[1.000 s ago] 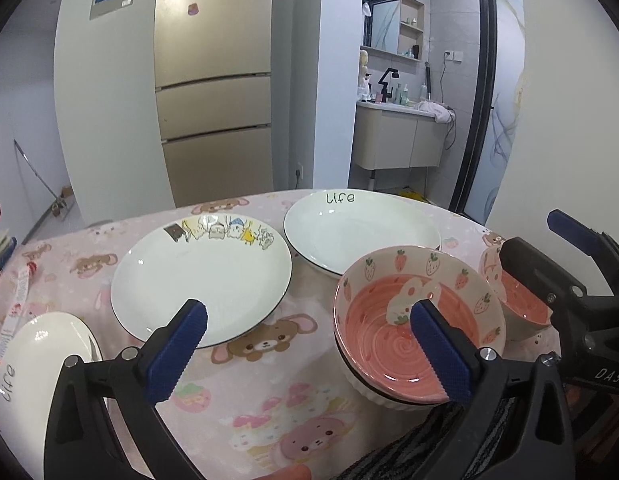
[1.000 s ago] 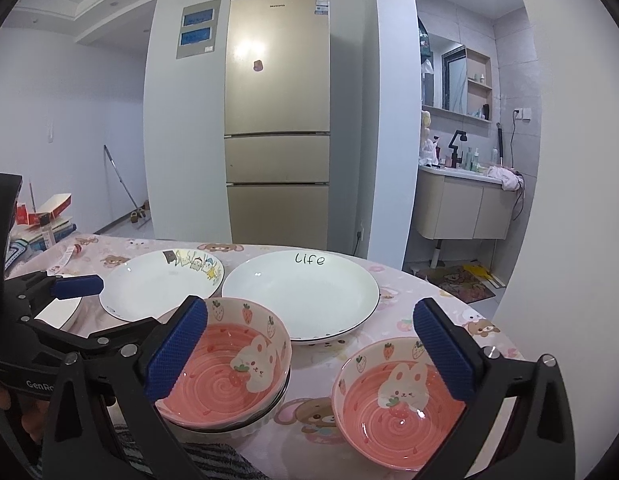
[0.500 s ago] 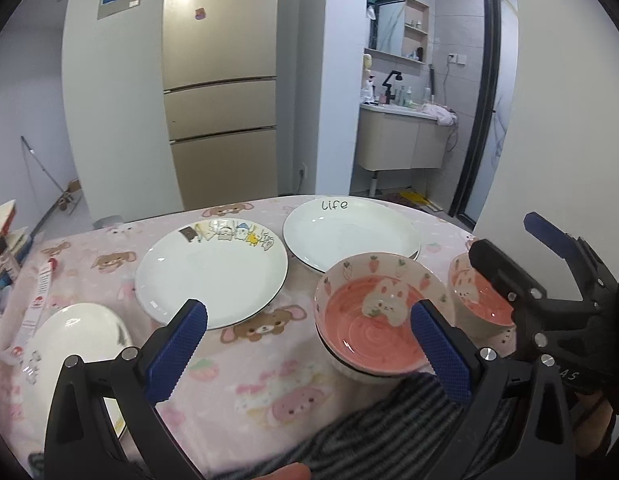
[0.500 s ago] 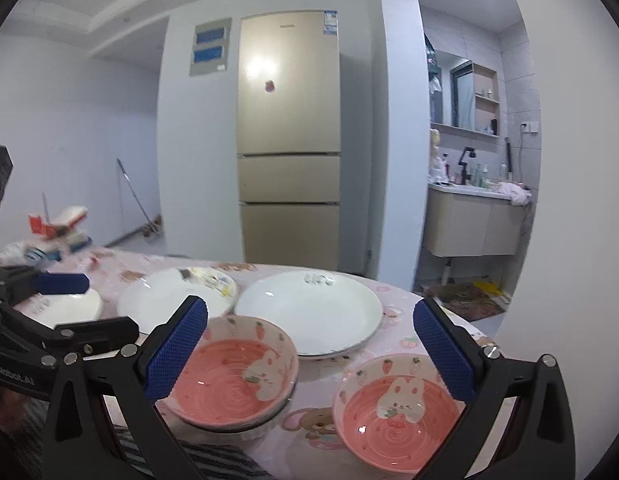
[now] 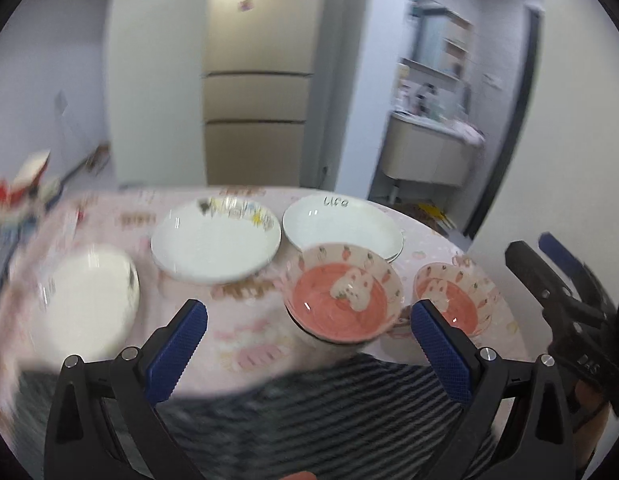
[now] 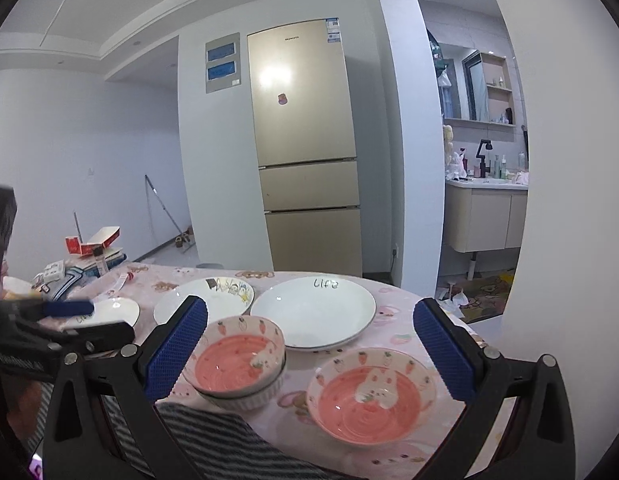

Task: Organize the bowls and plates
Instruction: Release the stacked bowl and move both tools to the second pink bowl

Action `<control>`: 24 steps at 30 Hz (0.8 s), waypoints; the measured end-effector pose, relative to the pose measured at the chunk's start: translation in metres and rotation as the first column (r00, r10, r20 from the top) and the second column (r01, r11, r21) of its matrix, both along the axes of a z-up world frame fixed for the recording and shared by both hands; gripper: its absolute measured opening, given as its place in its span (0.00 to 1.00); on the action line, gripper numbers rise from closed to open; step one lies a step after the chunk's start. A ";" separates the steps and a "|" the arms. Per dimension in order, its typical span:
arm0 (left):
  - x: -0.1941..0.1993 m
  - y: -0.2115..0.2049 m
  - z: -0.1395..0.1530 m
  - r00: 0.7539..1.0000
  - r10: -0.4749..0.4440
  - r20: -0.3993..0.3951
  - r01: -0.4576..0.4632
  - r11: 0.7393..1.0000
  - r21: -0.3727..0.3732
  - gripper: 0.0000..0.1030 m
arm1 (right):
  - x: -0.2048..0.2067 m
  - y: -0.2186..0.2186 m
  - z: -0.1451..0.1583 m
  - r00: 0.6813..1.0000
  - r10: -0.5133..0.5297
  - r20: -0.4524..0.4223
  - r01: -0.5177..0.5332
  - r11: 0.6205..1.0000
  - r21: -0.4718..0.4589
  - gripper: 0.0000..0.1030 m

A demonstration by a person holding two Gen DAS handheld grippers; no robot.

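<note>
Jaw state first: your left gripper [image 5: 309, 344] stands wide open with nothing between its blue pads, and your right gripper [image 6: 309, 346] is likewise spread wide and holds nothing. Both hang above the near edge of the table [image 6: 393, 312], which carries a pink cartoon-print cloth. From the right wrist view, you see the single pink bowl [image 6: 371, 394] lying just ahead of the right pad, near the table's right edge, and apart from it to the left the stacked pink bowls [image 6: 239, 362], one nested inside another. Behind both bowls sits the large white plate marked "Life" [image 6: 313, 312], toward the far right edge; the stacked bowls stand close in front of its near rim. Left of it lies the cartoon-rimmed plate [image 6: 203, 300], and further left, near the left edge, a smaller white plate [image 6: 117, 310], partly hidden by your left gripper. The left wrist view is motion-blurred but shows the same layout. A striped garment [image 6: 213, 436] covers the lowest part of both views, at the near edge. Boxes and papers [image 6: 89, 256] pile at the far left corner. A gold refrigerator [image 6: 305, 148] stands beyond the table.
</note>
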State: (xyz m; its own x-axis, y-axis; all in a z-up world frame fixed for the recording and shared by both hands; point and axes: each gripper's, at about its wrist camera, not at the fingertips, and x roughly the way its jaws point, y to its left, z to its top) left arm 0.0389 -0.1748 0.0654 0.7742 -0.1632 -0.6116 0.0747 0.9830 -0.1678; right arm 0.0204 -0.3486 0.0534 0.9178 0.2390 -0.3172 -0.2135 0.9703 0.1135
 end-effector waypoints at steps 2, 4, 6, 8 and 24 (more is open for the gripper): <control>-0.006 -0.019 -0.012 1.000 -0.006 -0.029 0.004 0.999 -0.051 1.00 | 0.000 -0.007 0.000 0.999 0.025 -0.024 -0.025 1.000 0.004 1.00; -0.012 -0.037 -0.018 0.999 -0.019 -0.042 0.017 0.998 -0.054 1.00 | -0.001 -0.016 0.001 0.998 0.045 -0.041 -0.045 0.999 0.003 1.00; -0.016 -0.046 -0.022 0.999 -0.020 -0.032 0.018 0.997 -0.071 1.00 | -0.005 -0.026 0.000 0.998 0.033 -0.055 -0.034 0.999 -0.019 1.00; -0.017 -0.050 -0.028 0.999 -0.012 -0.052 0.007 0.995 -0.100 1.00 | -0.007 -0.037 0.000 0.997 0.020 -0.075 -0.023 0.999 -0.043 1.00; 0.016 -0.130 -0.059 0.991 -0.045 -0.124 0.028 0.991 -0.129 0.99 | 0.044 -0.098 -0.064 0.945 0.002 -0.327 0.021 0.998 0.065 0.77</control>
